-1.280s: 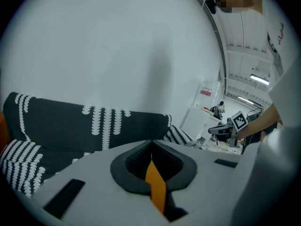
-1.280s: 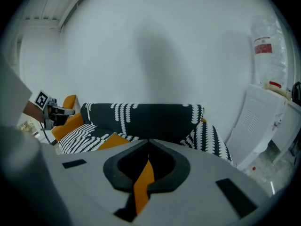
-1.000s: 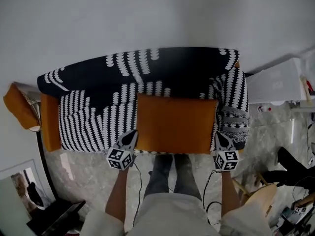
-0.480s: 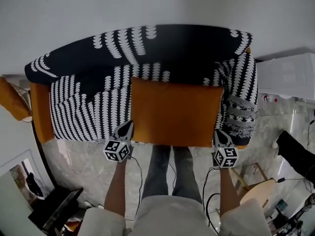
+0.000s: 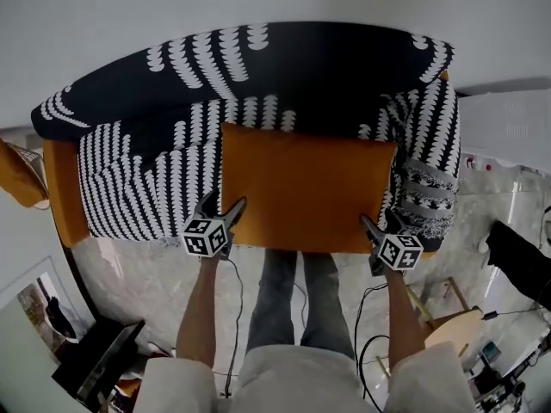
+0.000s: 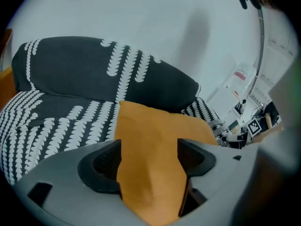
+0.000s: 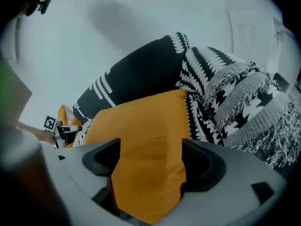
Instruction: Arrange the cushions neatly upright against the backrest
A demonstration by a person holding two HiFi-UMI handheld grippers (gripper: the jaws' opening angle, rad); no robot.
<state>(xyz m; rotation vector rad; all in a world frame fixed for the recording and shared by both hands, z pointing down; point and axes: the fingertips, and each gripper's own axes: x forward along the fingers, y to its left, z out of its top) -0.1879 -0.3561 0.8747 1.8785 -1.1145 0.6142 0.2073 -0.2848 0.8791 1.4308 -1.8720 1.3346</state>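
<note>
**A:** How far has the arranging been carried?

**B:** Hardly begun, it is judged. The orange cushion (image 5: pixel 306 188) is seen lying flat on the seat of the sofa (image 5: pixel 129 192). Its back edge is at the foot of the backrest (image 5: pixel 258 67), and nothing has been stood upright yet.

**A:** And the grippers?

**B:** At the cushion's front left corner the left gripper (image 5: pixel 224 202) is being opened. That corner is taken between its jaws, but no clamping is seen. At the front right corner the right gripper (image 5: pixel 379 224) is likewise being opened, with fabric between its jaws and not yet pinched.

**A:** What is left?

**B:** Both corners must be gripped, and the cushion tipped up and leaned on the backrest.

**A:** What else is around?

**B:** Beyond the sofa's left end an orange thing (image 5: pixel 17 175), perhaps another cushion, is cut off by the frame. At the seat's right end a grey fringed cushion (image 5: pixel 426 200) lies slumped just beside the orange one and may need straightening too.
</note>
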